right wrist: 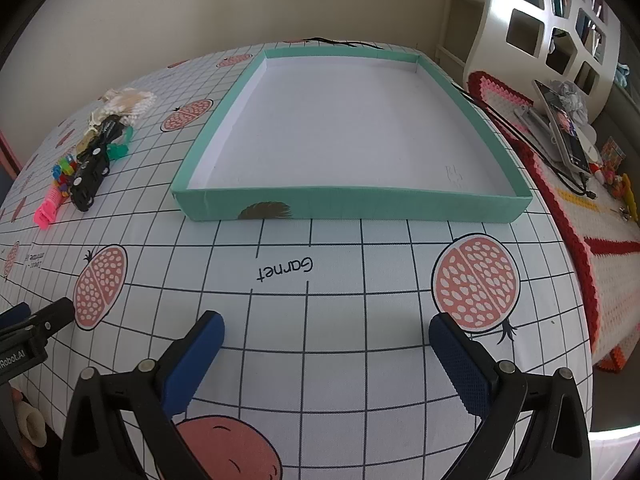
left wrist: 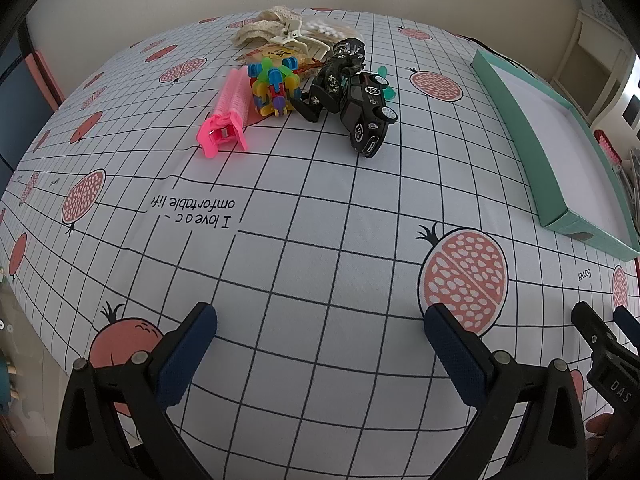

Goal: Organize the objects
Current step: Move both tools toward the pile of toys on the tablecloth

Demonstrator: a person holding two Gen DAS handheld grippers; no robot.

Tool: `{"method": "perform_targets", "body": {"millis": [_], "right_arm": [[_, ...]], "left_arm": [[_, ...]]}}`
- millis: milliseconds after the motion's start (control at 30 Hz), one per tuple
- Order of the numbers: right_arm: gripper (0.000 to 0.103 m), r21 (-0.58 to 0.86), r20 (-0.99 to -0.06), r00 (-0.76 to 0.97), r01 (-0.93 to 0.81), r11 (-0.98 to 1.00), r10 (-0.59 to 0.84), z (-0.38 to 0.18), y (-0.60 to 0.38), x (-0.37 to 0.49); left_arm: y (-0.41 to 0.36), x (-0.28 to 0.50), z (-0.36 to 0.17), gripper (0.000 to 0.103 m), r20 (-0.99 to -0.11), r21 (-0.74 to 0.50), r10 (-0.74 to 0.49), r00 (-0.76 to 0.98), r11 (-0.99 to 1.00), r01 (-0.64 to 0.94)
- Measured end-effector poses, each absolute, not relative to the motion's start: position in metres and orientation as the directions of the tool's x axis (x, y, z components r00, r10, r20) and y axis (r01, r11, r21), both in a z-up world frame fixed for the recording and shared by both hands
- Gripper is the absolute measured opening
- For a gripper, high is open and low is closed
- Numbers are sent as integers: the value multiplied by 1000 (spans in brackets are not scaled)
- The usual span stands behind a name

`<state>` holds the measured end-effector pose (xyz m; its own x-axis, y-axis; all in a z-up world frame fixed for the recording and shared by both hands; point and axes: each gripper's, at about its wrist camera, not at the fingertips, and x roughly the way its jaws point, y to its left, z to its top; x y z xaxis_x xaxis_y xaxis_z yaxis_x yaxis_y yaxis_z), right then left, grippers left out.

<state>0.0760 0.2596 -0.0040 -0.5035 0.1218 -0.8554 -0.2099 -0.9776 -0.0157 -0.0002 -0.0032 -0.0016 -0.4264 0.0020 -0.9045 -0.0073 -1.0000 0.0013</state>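
A pile of small objects lies at the far side of the table: a pink hair roller clip [left wrist: 226,120], a multicolour plastic block toy [left wrist: 274,88], a black figure [left wrist: 336,76], a black toy car [left wrist: 366,116], a cream hair claw [left wrist: 296,38] and lace fabric [left wrist: 260,24]. The pile also shows in the right wrist view [right wrist: 86,168]. A shallow teal box [right wrist: 352,204] with a white inside stands open and empty; its wall shows in the left wrist view [left wrist: 532,140]. My left gripper [left wrist: 320,328] is open and empty, well short of the pile. My right gripper [right wrist: 326,332] is open and empty, in front of the box.
The table has a grid cloth with pomegranate prints [right wrist: 476,280]. A crocheted red and white mat [right wrist: 592,216] with a phone [right wrist: 560,128] and small toys lies to the right. A white cut-out shelf [right wrist: 560,12] stands at the back right.
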Motion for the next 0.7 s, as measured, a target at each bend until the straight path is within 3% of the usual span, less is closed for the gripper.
{"method": "perform_targets", "body": {"millis": [400,700], "right_arm": [[103,-11,-849,-516,-198,-980,114,4,254,73],[103,27,-773,-634,-56,-998,15,72,223,65]], "left_arm": [[-24,-3,14,103,-889,-66,28,-456,-996,67],[-33,-23,67,103,-854,-102,55,-518,-993,63]]}}
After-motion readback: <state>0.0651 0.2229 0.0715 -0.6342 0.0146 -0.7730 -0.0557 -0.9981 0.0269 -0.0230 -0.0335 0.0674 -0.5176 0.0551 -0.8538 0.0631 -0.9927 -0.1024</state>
